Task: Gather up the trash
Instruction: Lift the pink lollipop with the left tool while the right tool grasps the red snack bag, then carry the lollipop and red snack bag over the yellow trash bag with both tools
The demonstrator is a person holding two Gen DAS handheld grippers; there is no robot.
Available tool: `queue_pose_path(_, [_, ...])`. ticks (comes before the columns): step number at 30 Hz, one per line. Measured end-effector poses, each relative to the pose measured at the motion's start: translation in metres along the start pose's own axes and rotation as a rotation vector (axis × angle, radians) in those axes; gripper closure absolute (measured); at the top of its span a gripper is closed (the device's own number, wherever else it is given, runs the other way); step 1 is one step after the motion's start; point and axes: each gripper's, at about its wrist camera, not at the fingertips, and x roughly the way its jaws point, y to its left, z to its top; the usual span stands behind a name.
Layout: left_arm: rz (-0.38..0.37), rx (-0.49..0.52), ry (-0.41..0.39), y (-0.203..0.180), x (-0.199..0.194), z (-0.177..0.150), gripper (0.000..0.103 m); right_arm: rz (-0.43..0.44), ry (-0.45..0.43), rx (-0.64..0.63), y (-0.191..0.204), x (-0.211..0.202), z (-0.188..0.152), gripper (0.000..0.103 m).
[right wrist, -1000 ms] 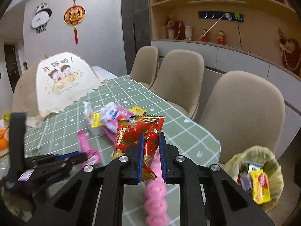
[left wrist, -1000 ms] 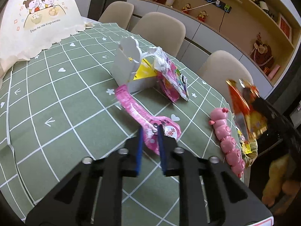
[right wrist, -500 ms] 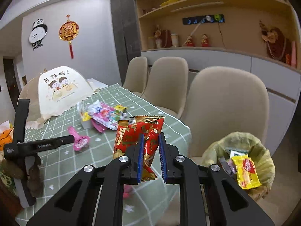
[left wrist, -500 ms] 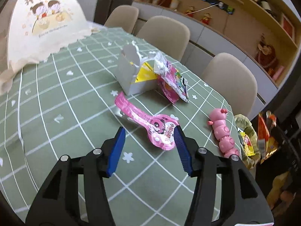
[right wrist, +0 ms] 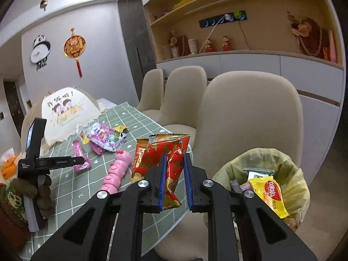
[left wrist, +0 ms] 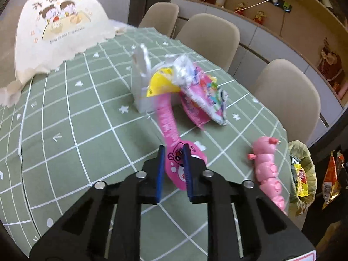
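A long pink wrapper lies on the green checked tablecloth, and its round end sits between the blue pads of my left gripper. The jaws are closing and the pads press on it. The right wrist view shows that gripper low over the table with the wrapper. My right gripper is shut on a red and gold snack packet, held in the air beside the table's end. A bin with a yellow-green liner stands to its right with wrappers inside.
A pink caterpillar toy lies near the table's end. A white box with a yellow wrapper and pink-white bags sits mid-table. A cloth food cover stands at the far end. Beige chairs line the side.
My left gripper opened wide over the pink wrapper, then closed on its round end. My right gripper carried the red packet off the table's end towards the bin.
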Motion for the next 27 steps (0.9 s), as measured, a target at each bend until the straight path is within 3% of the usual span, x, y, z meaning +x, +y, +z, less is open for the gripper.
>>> queue_pose_path(8, [-0.025, 0.055, -0.106, -0.028, -0.041, 0.001, 0.091, 0.027, -0.014, 0.014, -0.012, -0.010, -0.007, 0.087])
queue_pose_path(13, [-0.068, 0.131, -0.182, -0.067, -0.066, 0.001, 0.091, -0.002, -0.029, -0.002, -0.022, -0.018, -0.005, 0.087])
queue_pose_path(20, [-0.192, 0.233, -0.191, -0.141, -0.070, -0.001, 0.091, -0.123, -0.065, -0.084, -0.051, -0.036, 0.017, 0.087])
queue_pose_path(27, [-0.316, 0.339, -0.155, -0.219, -0.051, -0.014, 0.091, -0.209, -0.082, -0.085, -0.095, -0.045, 0.033, 0.087])
